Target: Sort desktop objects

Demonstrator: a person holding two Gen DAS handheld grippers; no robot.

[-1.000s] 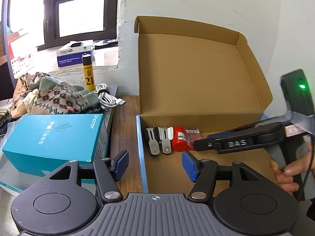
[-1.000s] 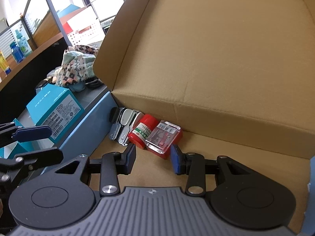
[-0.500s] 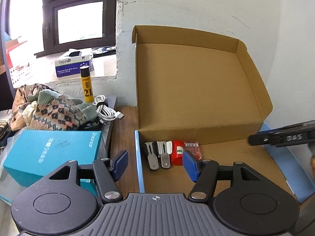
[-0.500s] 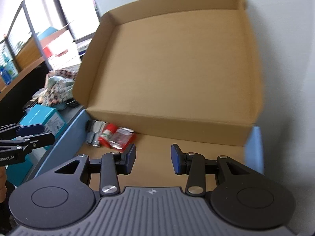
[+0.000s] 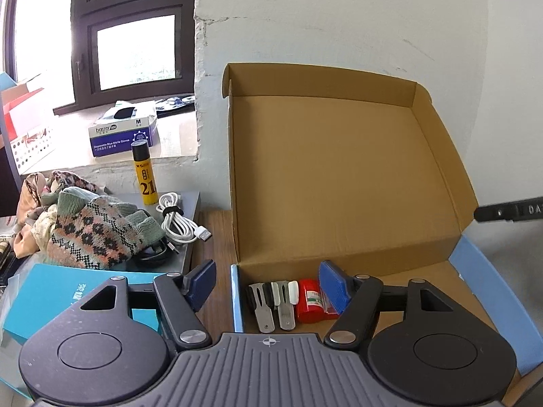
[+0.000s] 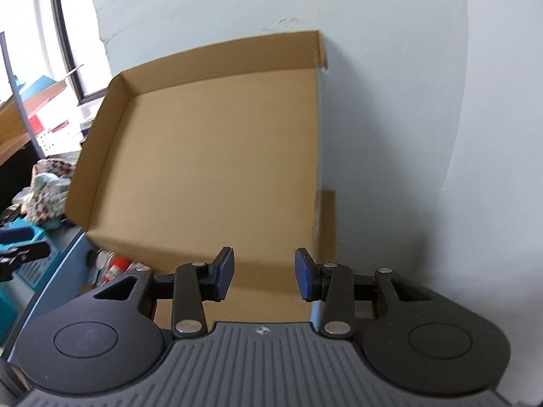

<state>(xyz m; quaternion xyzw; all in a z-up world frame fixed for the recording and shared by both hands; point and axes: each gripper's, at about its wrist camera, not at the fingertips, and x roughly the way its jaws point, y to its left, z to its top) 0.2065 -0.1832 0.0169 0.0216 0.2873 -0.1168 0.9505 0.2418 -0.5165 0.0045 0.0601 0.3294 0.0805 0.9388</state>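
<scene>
— Where can we get into the cardboard box [image 5: 339,183]?
— From the front and above; most of its floor is bare, and only the nail clippers [image 5: 271,300] and red canister [image 5: 310,300] crowd the left corner.
— And behind?
— We're blocked by the raised lid. Leftward, the teal box [image 5: 68,302], knit sock [image 5: 98,234] and white cable [image 5: 180,220] fill the counter [image 5: 217,237].

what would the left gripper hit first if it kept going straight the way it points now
Probably the small items lined up in the cardboard box's near left corner: the metal clips and the red tube lie right ahead of the left gripper, whose empty fingers are opening. Depth is hard to judge.
</scene>
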